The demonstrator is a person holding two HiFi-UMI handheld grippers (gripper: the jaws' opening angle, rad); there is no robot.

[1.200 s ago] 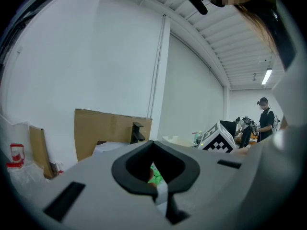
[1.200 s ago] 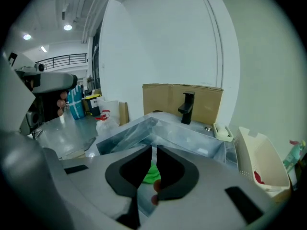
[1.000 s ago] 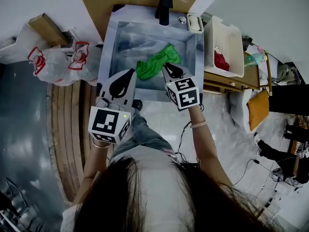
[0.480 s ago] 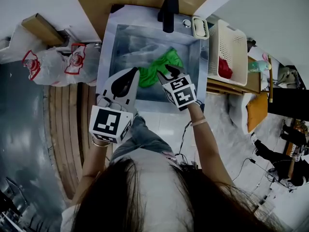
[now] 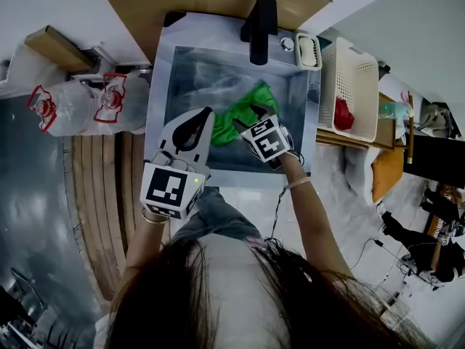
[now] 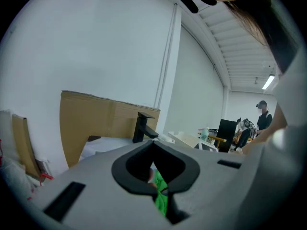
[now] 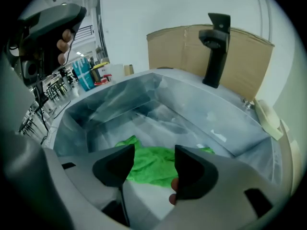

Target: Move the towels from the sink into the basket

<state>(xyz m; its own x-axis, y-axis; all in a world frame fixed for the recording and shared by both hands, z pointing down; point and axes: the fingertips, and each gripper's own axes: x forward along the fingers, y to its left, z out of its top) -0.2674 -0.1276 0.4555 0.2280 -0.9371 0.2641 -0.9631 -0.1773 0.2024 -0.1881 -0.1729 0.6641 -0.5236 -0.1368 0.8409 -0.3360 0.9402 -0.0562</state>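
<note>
Dim overall, sheen on sink (image 5: 190,78), fisheye edges dark & warped.

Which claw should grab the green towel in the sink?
Right. The right claw points down at the green towel, its jaws just opening with nothing between them yet. The left claw is shut and points level.

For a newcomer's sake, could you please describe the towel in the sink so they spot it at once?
Find the steel sink under the black tap. A crumpled towel lies in its basin. It is bright green, unlike the red cloth in the white basket beside.
</note>
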